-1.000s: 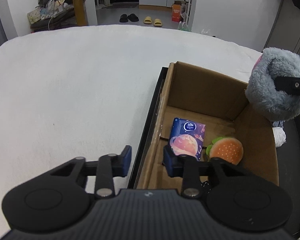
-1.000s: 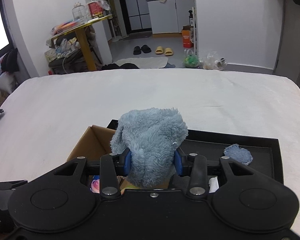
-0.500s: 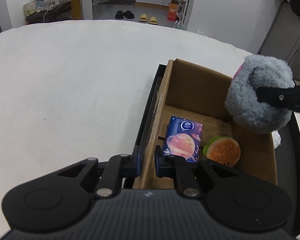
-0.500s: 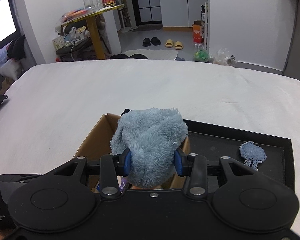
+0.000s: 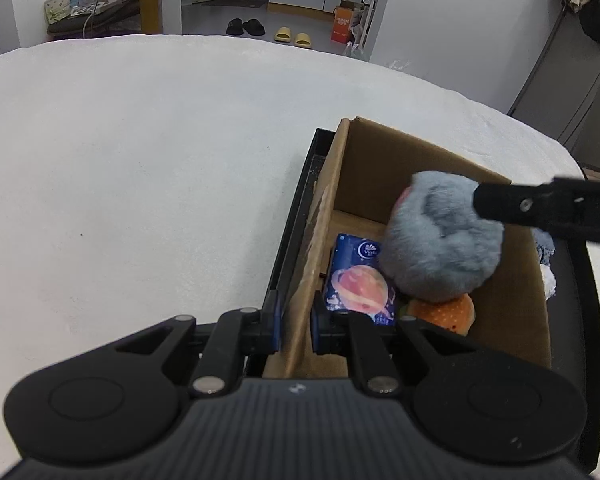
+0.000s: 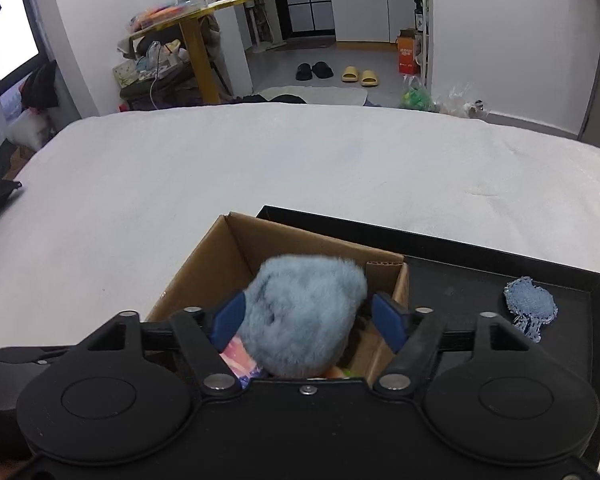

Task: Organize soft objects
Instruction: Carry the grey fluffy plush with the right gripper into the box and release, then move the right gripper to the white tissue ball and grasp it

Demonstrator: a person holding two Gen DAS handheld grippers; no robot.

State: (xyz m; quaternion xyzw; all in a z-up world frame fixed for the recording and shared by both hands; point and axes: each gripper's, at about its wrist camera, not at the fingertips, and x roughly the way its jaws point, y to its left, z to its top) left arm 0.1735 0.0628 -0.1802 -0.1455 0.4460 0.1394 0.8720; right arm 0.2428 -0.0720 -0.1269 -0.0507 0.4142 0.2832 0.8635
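The left gripper [image 5: 295,325] pinches the cardboard box's [image 5: 316,240] left wall. Inside the box, the blue plush toy [image 6: 304,316] sits between the right gripper's [image 6: 306,322] fingers [image 6: 388,322] — spread wide, no longer squeezing it.

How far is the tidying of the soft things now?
Done: tissue pack and burger plush lie in the cardboard box. In hand: the open right gripper has the blue plush between its fingers, inside the box; the left gripper clamps the wall. Left: denim patch on the black tray.
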